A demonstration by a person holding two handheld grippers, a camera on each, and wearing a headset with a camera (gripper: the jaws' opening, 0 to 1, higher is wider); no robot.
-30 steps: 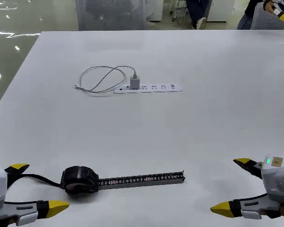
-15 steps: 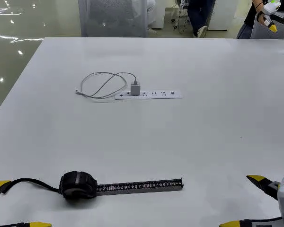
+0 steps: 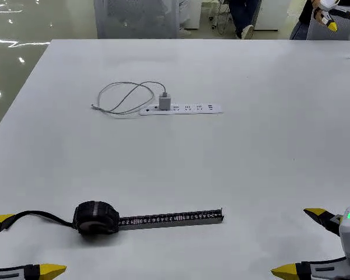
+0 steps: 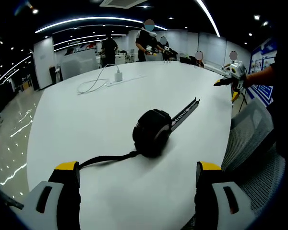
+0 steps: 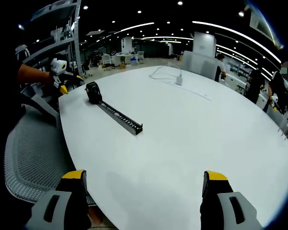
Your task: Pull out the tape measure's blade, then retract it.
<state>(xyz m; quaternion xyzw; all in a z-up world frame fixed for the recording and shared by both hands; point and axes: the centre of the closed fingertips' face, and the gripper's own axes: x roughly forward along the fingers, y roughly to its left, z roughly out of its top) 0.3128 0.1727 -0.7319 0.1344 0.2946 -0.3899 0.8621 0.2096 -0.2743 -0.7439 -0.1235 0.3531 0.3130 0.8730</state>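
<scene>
The tape measure (image 3: pixel 97 217) lay near the front edge of the worktop (image 3: pixel 221 157), with its blade (image 3: pixel 172 219) drawn out flat to the right and its strap (image 3: pixel 41 217) trailing toward the left tongs (image 3: pixel 26 245). Both these and the right tongs (image 3: pixel 298 242) were spread and held nothing. To retract well, the left tongs would probably need to clamp the case squarely while the right pinched the blade's tip and fed it back slowly, lest it whip.

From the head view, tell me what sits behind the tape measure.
Bare table, then a power strip with a charger and looped cable. Anything under the tape measure is hidden.
</scene>
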